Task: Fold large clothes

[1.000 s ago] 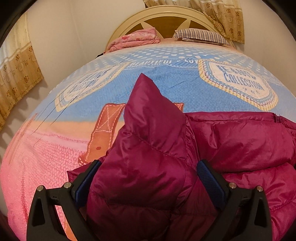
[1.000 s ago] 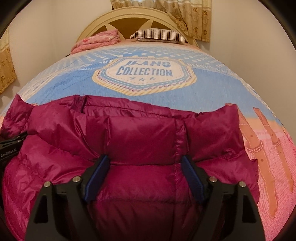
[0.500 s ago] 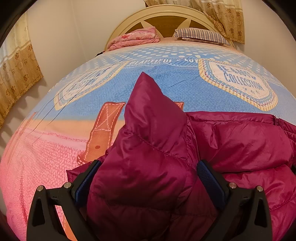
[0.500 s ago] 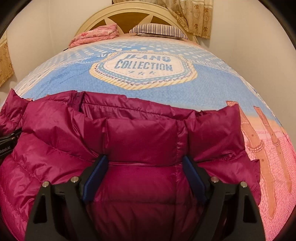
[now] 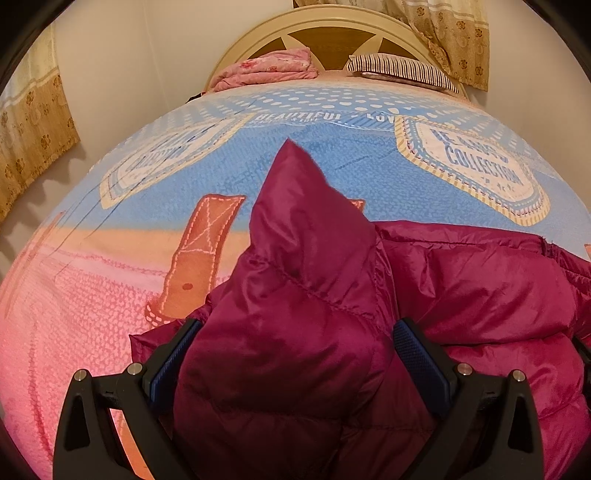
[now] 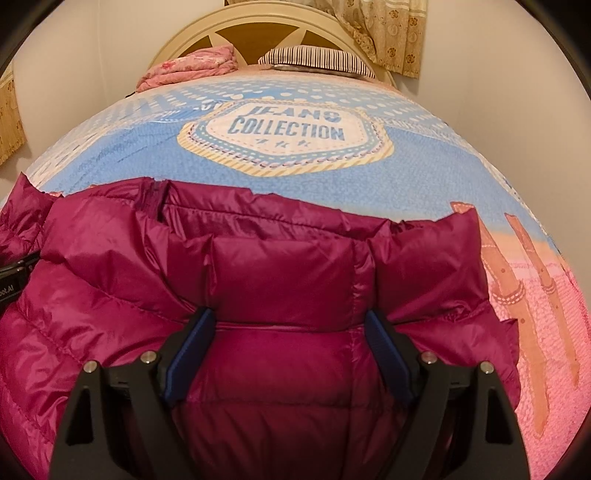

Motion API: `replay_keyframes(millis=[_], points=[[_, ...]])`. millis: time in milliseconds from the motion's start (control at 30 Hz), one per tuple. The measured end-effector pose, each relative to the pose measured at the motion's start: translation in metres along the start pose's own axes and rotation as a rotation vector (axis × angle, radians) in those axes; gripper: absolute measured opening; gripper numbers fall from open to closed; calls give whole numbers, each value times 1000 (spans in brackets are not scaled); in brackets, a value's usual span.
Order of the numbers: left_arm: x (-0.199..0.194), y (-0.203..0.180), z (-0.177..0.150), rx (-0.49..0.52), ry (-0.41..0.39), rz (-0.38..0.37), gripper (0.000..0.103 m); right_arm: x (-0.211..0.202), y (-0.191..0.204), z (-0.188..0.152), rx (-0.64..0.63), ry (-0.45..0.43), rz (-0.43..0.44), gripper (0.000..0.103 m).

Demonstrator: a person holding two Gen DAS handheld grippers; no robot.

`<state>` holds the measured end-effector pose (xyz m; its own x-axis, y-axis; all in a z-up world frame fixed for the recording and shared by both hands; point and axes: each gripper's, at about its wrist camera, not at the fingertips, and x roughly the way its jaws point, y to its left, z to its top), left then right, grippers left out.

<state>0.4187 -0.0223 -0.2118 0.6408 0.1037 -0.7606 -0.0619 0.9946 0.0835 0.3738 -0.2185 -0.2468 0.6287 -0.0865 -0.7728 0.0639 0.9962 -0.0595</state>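
A magenta quilted puffer jacket point(image 5: 461, 295) lies bunched on the near end of the bed. One padded corner point(image 5: 291, 177) stands up in a peak just ahead of my left gripper point(image 5: 295, 325). That gripper's jaws stand wide with the puffy fabric bulging between the blue pads point(image 5: 417, 354). In the right wrist view the jacket point(image 6: 280, 273) spreads across the frame, its zipper edge point(image 6: 155, 195) at the far side. My right gripper point(image 6: 288, 314) is also wide, straddling one quilted panel. Neither pair of pads visibly squeezes the fabric.
The bedspread point(image 6: 288, 129) is blue with a "JEANS COLLECTION" badge and turns pink toward the near end. A folded pink blanket point(image 5: 266, 70) and a striped pillow point(image 5: 402, 70) lie by the headboard point(image 6: 266, 26). Curtains point(image 5: 33, 129) hang on both sides. Part of the left gripper point(image 6: 14, 273) shows at the right view's left edge.
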Motion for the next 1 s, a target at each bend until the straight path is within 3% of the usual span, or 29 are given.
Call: replay_keyframes(millis=[67, 133, 267, 367, 467, 567, 767, 1000], points=[[-16, -1, 0, 14, -8, 4, 102, -2, -1, 2, 0, 6, 7, 85], [-45, 2, -3, 16, -51, -38, 102, -15, -4, 2, 21, 3, 29, 85], [-107, 21, -28, 29, -157, -30, 102, -75, 3, -8, 40, -89, 95, 87], [-125, 42, -59, -6, -148, -36, 102, -115, 24, -28, -16, -160, 115, 96], [-124, 58, -85, -53, -125, -29, 102, -125, 45, -47, -53, -183, 106, 96], [-105, 65, -101, -100, -45, -43, 102, -105, 65, -63, -109, -146, 36, 95], [-85, 64, -116, -139, -10, -103, 102, -79, 69, -80, -120, -133, -26, 95], [-86, 65, -126, -146, -47, -143, 102, -63, 68, -77, -124, -88, -39, 100]])
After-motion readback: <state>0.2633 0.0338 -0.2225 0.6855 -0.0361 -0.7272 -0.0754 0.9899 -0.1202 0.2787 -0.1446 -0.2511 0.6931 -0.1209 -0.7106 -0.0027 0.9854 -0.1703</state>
